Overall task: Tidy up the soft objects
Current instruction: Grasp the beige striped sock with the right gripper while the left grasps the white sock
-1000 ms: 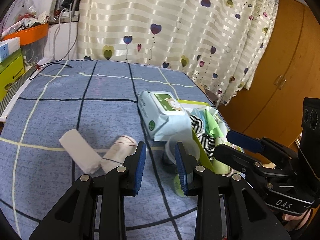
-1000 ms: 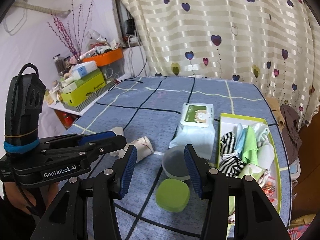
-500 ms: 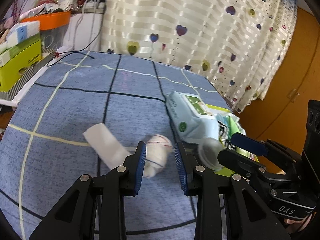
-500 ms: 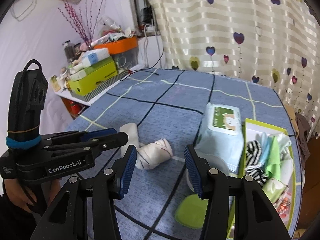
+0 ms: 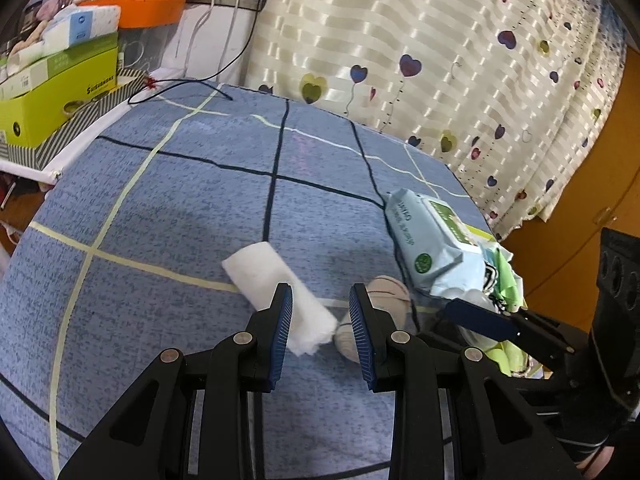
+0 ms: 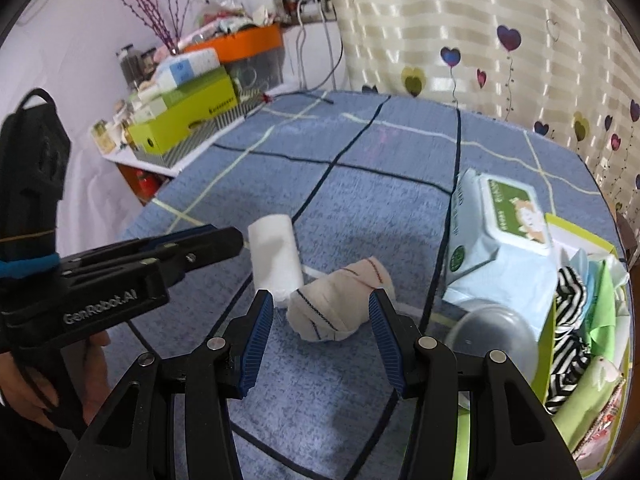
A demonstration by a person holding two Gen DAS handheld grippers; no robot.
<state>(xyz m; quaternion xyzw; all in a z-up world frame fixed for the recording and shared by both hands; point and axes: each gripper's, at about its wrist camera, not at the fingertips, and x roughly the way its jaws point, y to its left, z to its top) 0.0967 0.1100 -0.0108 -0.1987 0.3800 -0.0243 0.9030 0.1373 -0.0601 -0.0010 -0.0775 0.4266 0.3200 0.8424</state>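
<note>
A white rolled cloth (image 5: 276, 286) and a cream rolled sock with thin stripes (image 5: 380, 312) lie side by side on the blue checked table. In the right wrist view the white roll (image 6: 276, 256) lies left of the sock (image 6: 340, 300). My left gripper (image 5: 320, 332) is open, its jaws just in front of the white roll's near end. My right gripper (image 6: 322, 340) is open, its jaws either side of the sock's near end, not touching. A green box (image 6: 592, 336) at the right holds several folded cloths.
A pack of wet wipes (image 6: 500, 240) lies beside the green box, with a clear plastic bowl (image 6: 492, 332) in front of it. A side shelf at the far left carries a green carton (image 5: 56, 92) and an orange tub (image 5: 148, 8). A heart-patterned curtain hangs behind the table.
Both grippers have swung left, away from the bowl and green lid, toward the two rolls. The rolls now sit right at the jaws. Both grippers stay open.
</note>
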